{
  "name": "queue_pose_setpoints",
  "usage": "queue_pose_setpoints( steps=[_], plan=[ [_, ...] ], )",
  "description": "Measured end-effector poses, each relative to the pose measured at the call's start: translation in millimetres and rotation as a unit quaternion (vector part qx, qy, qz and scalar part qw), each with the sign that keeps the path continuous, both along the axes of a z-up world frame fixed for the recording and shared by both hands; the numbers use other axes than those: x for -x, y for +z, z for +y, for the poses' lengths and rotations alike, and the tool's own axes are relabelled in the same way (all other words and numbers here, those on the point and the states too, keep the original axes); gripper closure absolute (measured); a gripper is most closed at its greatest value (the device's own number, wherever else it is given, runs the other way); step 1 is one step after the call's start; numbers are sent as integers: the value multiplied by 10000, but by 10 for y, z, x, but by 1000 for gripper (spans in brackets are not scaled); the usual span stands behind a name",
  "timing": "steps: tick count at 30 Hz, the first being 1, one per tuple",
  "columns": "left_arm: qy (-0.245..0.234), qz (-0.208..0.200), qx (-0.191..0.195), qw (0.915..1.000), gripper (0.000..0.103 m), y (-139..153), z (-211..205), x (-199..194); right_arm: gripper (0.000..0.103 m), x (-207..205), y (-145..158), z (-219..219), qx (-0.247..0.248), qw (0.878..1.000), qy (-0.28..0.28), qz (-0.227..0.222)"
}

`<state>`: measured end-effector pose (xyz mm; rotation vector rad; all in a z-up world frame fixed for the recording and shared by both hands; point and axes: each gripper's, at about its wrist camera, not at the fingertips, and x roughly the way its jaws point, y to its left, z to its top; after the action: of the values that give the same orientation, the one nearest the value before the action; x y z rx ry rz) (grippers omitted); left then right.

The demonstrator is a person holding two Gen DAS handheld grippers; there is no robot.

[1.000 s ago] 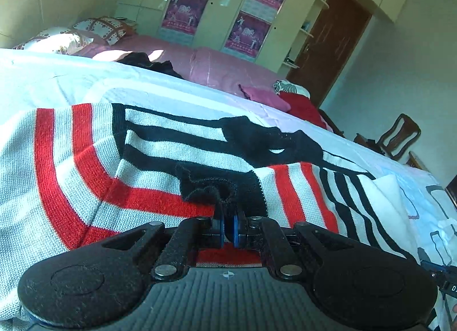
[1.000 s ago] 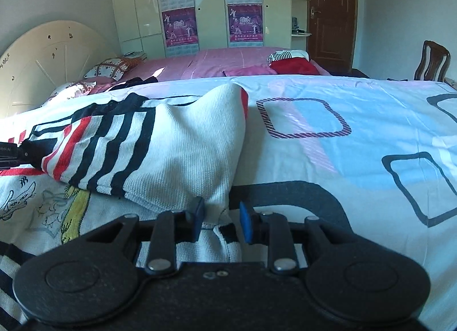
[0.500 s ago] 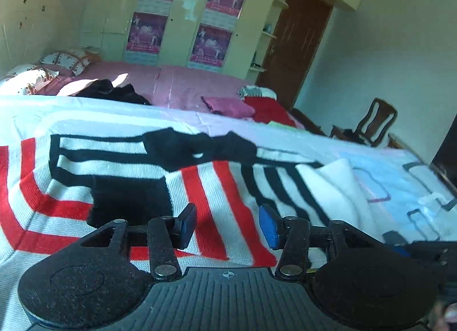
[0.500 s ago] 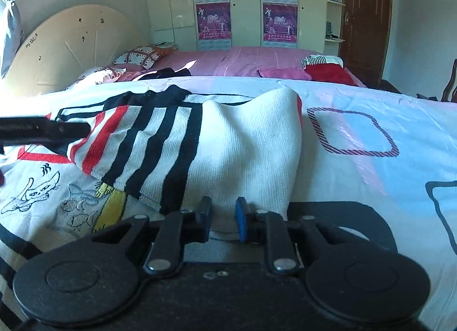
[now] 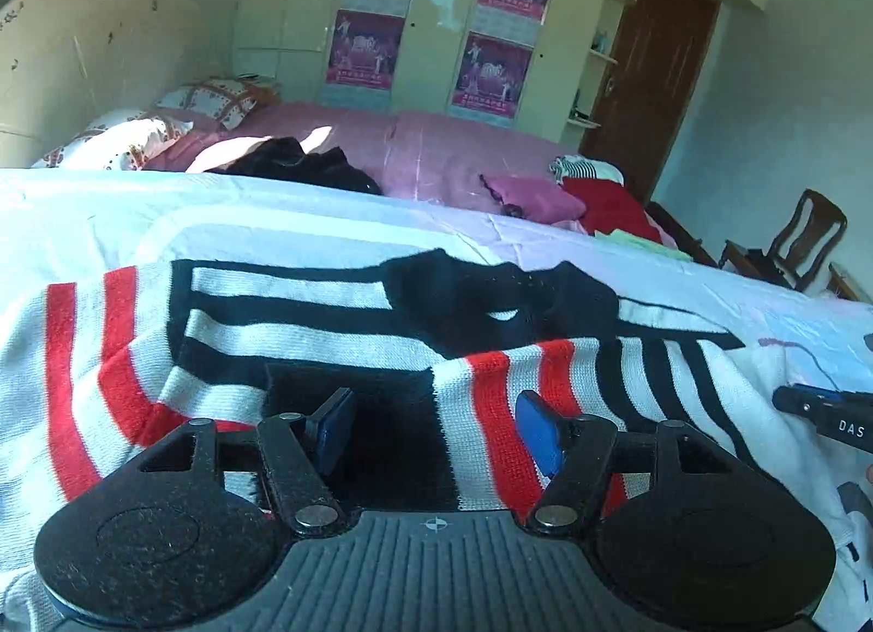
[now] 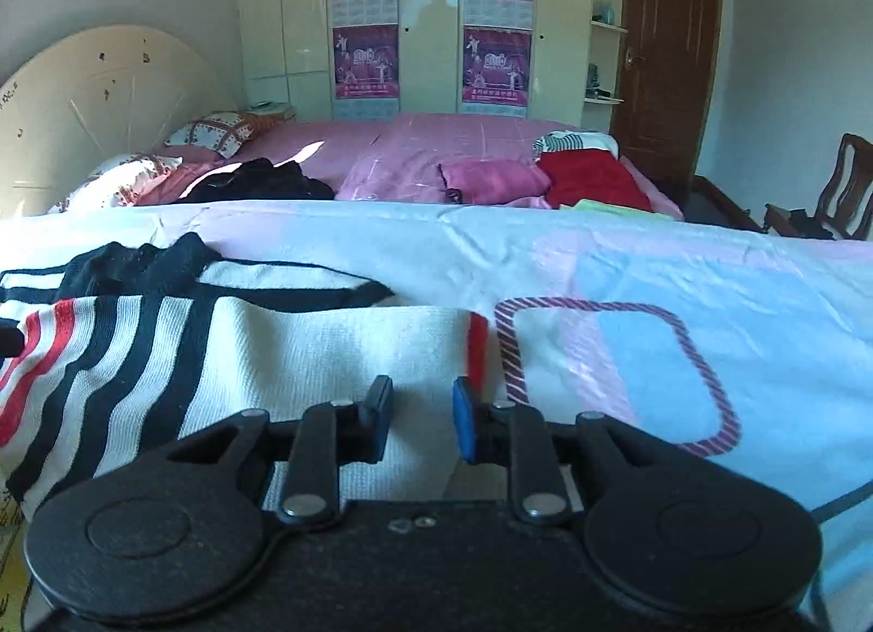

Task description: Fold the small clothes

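A white knit sweater [image 5: 305, 337] with red and black stripes lies spread on the bed, one sleeve folded across its body. My left gripper [image 5: 436, 435] is open and empty just above the sleeve's black cuff [image 5: 382, 403]. In the right wrist view the same sweater [image 6: 283, 359] lies to the left and ahead. My right gripper [image 6: 417, 419] is open and empty over the sweater's white right edge. The right gripper's tip shows at the right edge of the left wrist view [image 5: 824, 413].
The sweater rests on a pale sheet [image 6: 655, 282] with square patterns. Behind it is a pink bed [image 6: 436, 151] with pillows, black clothes [image 6: 256, 184], and pink and red folded items [image 6: 589, 179]. A wooden chair [image 6: 840, 190] and a door stand at the right.
My left gripper let go of the black cuff and opened wide. My right gripper opened and the sweater's folded edge now lies flat on the bed.
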<state>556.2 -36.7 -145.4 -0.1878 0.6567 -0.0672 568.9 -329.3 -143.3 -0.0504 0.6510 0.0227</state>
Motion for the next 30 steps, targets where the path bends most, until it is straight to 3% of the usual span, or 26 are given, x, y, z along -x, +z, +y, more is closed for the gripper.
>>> queue_pose_setpoints(
  steps=[3, 5, 6, 8, 10, 13, 15, 16, 18, 20, 23, 26, 27, 29, 30],
  plan=[
    [98, 208, -337, 9992, 38, -116, 31, -9, 74, 344, 158, -2, -484, 9981, 70, -365],
    [19, 114, -633, 9979, 38, -138, -37, 10, 75, 333, -19, 72, -224, 9996, 169, 89],
    [7, 152, -786, 9968, 38, -105, -77, -9, 75, 343, -94, 97, -85, 9998, 170, 87],
    [94, 118, -650, 9978, 38, 24, -57, 80, 73, 423, 18, 83, -168, 9997, 131, 149],
    [77, -180, -590, 9981, 38, 165, -12, 292, 73, 631, 180, 35, -392, 9989, 192, -154],
    [353, -45, -510, 9981, 32, 209, 188, 668, 61, 925, 287, 2, -396, 9988, 166, -229],
    [566, 46, -407, 9976, 15, 189, 377, 958, 37, 1074, 278, -52, -573, 9981, 176, -148],
    [708, 96, -403, 9966, 14, 169, 508, 1129, 32, 1154, 259, -72, -602, 9980, 171, -128],
    [1031, 199, -361, 9938, 14, 123, 786, 1422, 32, 1300, 209, -107, -551, 9985, 26, -51],
    [1517, 329, 39, 9879, 14, 46, 1208, 1703, 35, 1456, 182, -183, -671, 9976, -178, -81],
    [2366, 242, 1031, 9658, 16, -70, 1937, 2081, 41, 1655, 199, -253, -798, 9956, -475, -105],
    [3049, -60, 1832, 9346, 48, -218, 2623, 2315, 43, 1759, 256, -202, -742, 9957, -542, -91],
    [3235, -174, 2108, 9223, 52, -270, 2827, 2353, 43, 1775, 274, -159, -671, 9962, -549, -77],
    [3691, -296, 2410, 8971, 53, -379, 3171, 2383, 43, 1808, 324, -41, -526, 9968, -590, -73],
    [3813, -384, 2524, 8885, 53, -410, 3307, 2400, 43, 1819, 357, 23, -499, 9969, -604, -65]
  ],
)
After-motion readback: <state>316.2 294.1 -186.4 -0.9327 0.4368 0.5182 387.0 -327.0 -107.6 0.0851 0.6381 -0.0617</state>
